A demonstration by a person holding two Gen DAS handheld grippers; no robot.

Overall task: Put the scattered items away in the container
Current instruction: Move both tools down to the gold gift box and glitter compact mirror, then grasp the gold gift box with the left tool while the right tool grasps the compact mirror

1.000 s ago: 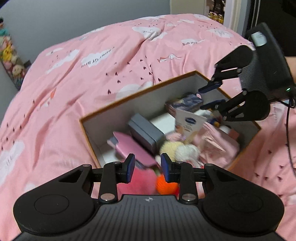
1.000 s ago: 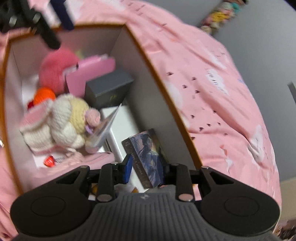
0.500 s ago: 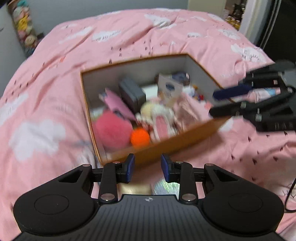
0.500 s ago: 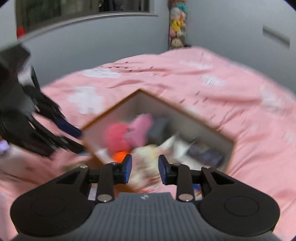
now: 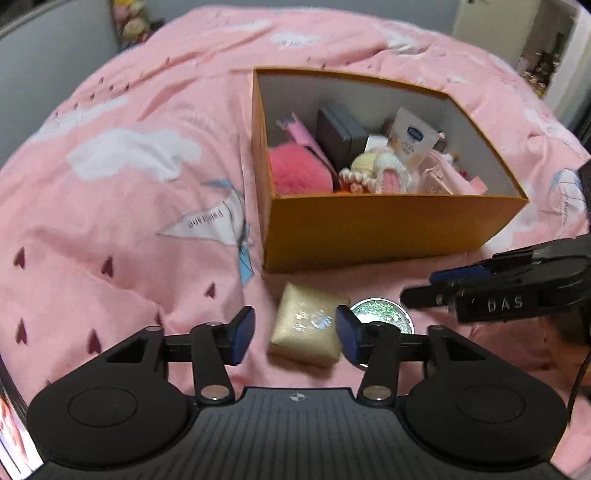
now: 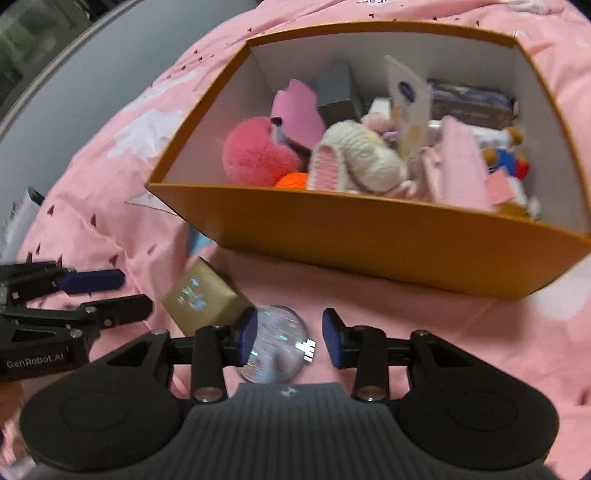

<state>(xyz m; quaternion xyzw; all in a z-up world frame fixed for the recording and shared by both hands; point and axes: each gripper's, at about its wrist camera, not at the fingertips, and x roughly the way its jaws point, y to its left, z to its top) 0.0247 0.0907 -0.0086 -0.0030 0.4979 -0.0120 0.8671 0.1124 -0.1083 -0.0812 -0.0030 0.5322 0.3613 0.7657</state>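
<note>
A small gold box (image 5: 306, 332) lies on the pink bedspread just in front of the orange cardboard container (image 5: 388, 236). My left gripper (image 5: 295, 332) hangs over it. Its jaws are opening with the gold box between them, and the pads are not pressing on it. Beside the box lies a round glittery disc (image 6: 275, 343). My right gripper (image 6: 290, 338) is over that disc, jaws opening, pads off it. The left wrist view shows the disc (image 5: 380, 317) and the right gripper (image 5: 432, 286). In the right wrist view are the gold box (image 6: 203, 299), the left gripper (image 6: 110, 293) and the container (image 6: 369, 240).
The container holds a pink pompom (image 6: 255, 151), a knitted plush (image 6: 354, 158), a dark grey case (image 5: 340, 134), a white tube (image 5: 410, 142), a book (image 6: 469, 103) and more. Bedspread (image 5: 129, 221) surrounds it. Grey walls stand behind, with plush toys (image 5: 133, 22) far off.
Both grippers have drawn back from over the container to the bedspread in front of it and opened wider. The gold box and the glittery disc have come into view between their fingers.
</note>
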